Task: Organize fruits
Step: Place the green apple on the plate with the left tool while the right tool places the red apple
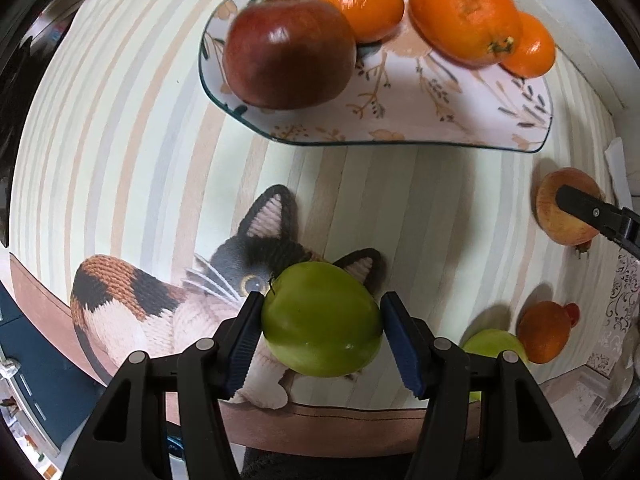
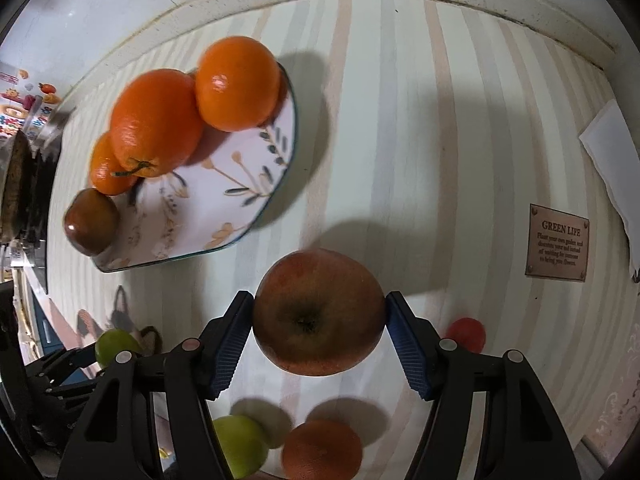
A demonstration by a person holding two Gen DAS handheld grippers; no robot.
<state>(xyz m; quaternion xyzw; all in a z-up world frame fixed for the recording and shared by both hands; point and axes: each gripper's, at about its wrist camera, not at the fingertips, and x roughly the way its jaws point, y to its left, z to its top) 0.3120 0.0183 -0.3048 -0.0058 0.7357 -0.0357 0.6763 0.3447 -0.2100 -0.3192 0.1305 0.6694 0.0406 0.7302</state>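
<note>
**Both jaws on apples**

Now my left gripper [image 1: 320, 336] pinches the green apple [image 1: 322, 320] over the cat mat [image 1: 160, 312]. My right gripper [image 2: 320, 334] seems to clamp the red-brown apple [image 2: 318, 312] above the desk [image 2: 440, 160]. At ten o'clock from it, the plate [image 2: 240, 184] holds oranges [image 2: 158, 122] and a dark apple [image 2: 91, 222].

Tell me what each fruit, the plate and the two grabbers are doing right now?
Green apple: on the cloth, pinched by the left gripper.
Reddish apple: on the cloth, pinched by the right gripper.
Plate: flat on the cloth, part full.
Dark red apple: on the plate.
Three oranges: on the plate, bunched.
Second green apple: loose on the cloth.
Loose orange: on the cloth.
</note>
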